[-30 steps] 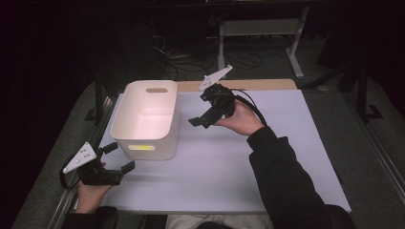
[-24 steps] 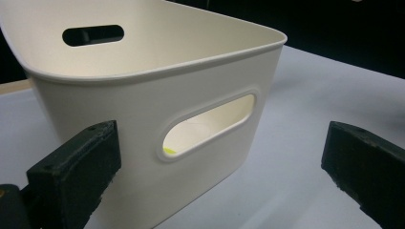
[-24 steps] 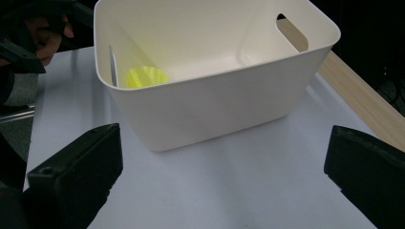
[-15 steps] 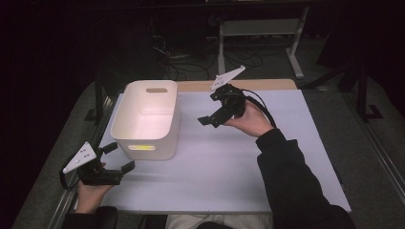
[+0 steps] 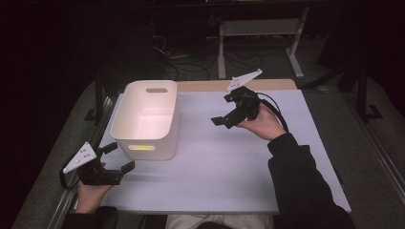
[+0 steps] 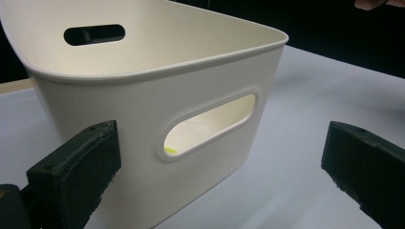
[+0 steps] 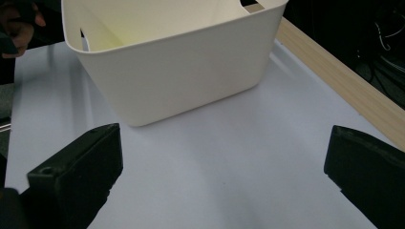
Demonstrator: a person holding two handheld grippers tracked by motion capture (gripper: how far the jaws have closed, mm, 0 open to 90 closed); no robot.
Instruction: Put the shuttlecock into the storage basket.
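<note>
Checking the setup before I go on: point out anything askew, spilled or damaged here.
Nothing stands out. The white bin stands upright and whole on the table, with something yellow inside, seen through its handle slot. The left gripper and right gripper are open, clear of it.

Stood on the table (image 5: 229, 176) at its left half — the bin (image 5: 146, 119). Hovered near-left of it, the left gripper (image 5: 117, 157); right of it — the right gripper (image 5: 224, 109), well apart.
</note>
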